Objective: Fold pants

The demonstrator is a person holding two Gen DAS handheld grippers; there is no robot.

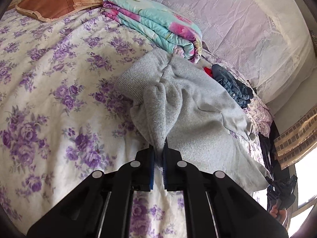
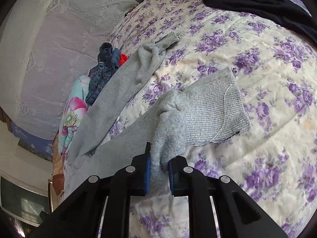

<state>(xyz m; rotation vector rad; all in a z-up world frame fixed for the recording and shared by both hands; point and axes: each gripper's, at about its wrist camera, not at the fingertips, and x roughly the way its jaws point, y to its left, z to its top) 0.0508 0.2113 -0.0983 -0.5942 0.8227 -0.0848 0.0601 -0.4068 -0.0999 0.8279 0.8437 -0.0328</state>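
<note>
The left gripper (image 1: 159, 154) has its fingers (image 1: 151, 170) nearly together, pinching a bunched fold of the grey sweatpants (image 1: 190, 115) between the blue pads. The right gripper (image 2: 159, 165) is clamped on thicker cloth just behind a ribbed cuff (image 2: 216, 111), its fingers (image 2: 147, 175) a little apart with the grey fleece filling the gap.

The sweatpants lie on the bed (image 1: 49, 79), over the purple-flowered sheet. In the right wrist view their two legs run side by side, slanting from lower left to upper right, the held cuff nearer and the other cuff (image 2: 168, 40) farther off. A folded floral quilt (image 1: 158, 25) and a heap of jeans (image 1: 231, 83) lie just beside them.
</note>
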